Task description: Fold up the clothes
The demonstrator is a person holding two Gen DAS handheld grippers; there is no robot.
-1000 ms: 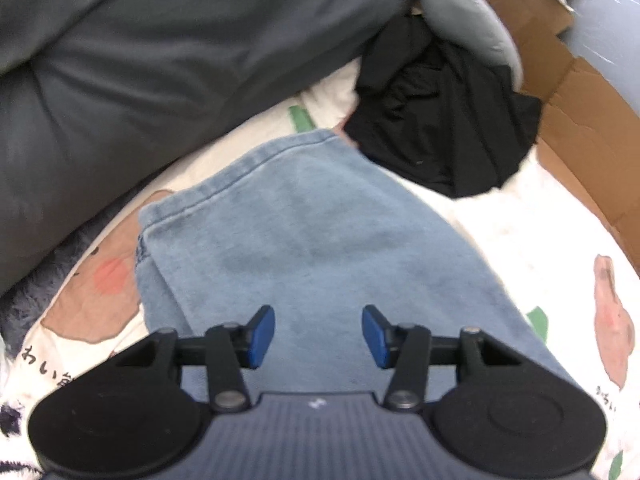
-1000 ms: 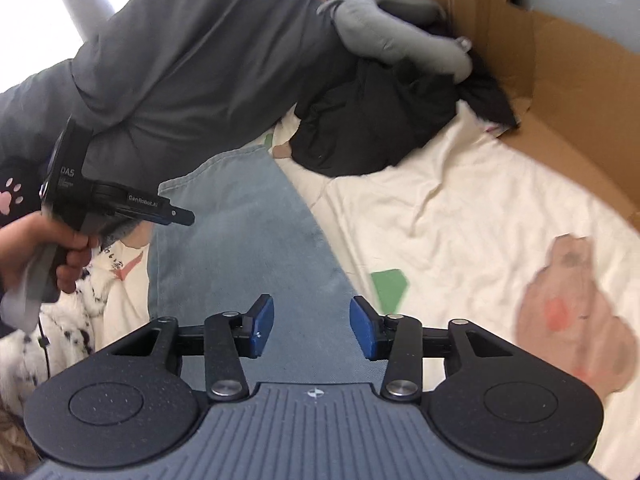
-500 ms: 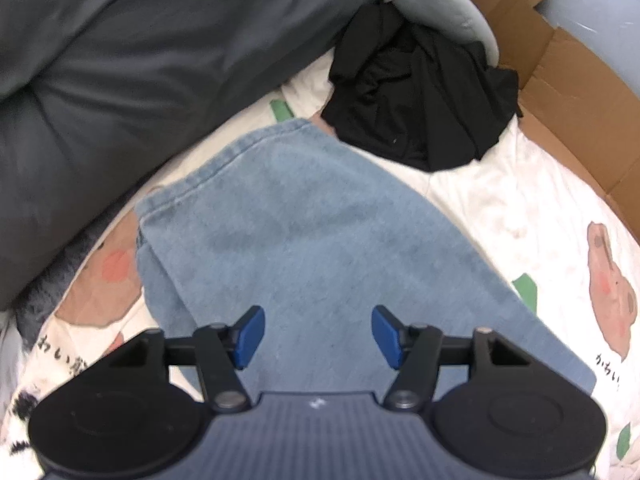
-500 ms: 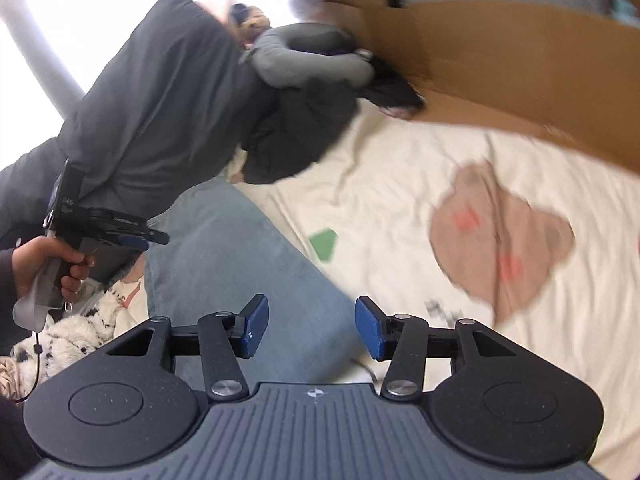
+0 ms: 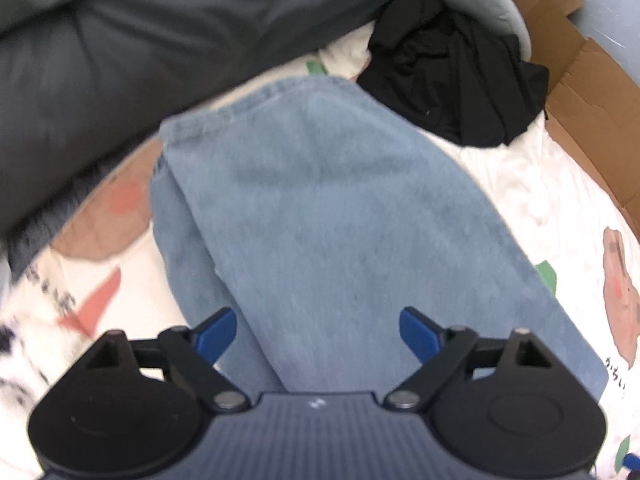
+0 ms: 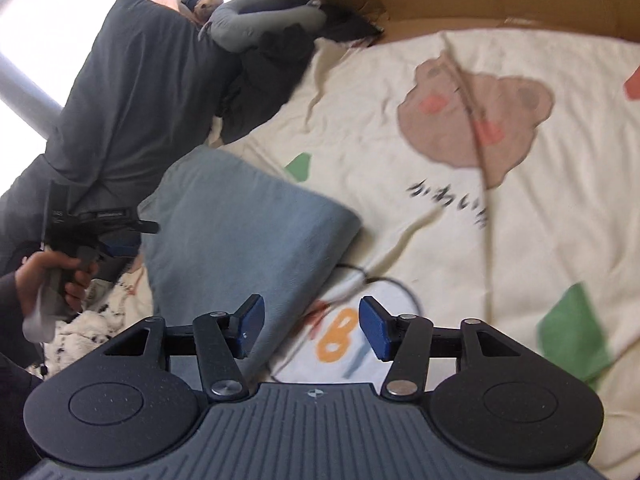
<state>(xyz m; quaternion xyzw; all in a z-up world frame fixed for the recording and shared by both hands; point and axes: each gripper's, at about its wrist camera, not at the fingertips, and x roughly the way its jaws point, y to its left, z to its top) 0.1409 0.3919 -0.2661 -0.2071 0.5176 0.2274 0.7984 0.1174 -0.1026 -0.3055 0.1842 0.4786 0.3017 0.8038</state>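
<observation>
— Two grippers, and neither has hold of anything. Your left gripper (image 5: 316, 330) hangs over the folded jeans (image 5: 320, 216), its blue fingers (image 5: 216, 334) spreading wide and still opening, with denim below the gap but no pad pressing on it.

— And where do the jeans lie from your side?

— On the cream bedsheet (image 5: 532, 184) with the bear prints, folded into a long blue slab. Their hemmed far end sits close to the dark grey duvet (image 5: 120, 60), and the black garment (image 5: 452, 76) is bunched just beside their far right corner, against the cardboard (image 5: 588, 92).

— What about your right gripper?

— Your right gripper (image 6: 311, 330) is over the near right edge of the jeans (image 6: 244, 232). Its left finger is above the denim, its right finger (image 6: 374, 332) above bare sheet with orange lettering. Those fingers are parted at a middling width and opening; nothing is clamped.

— Can you see your other hand from there?

— Yes: your left hand (image 6: 52, 280) grips the handle of its tool at the left edge of the right wrist view, beside the jeans. A grey neck pillow (image 6: 264, 24) lies on the dark clothes at the far end of the bed.
</observation>
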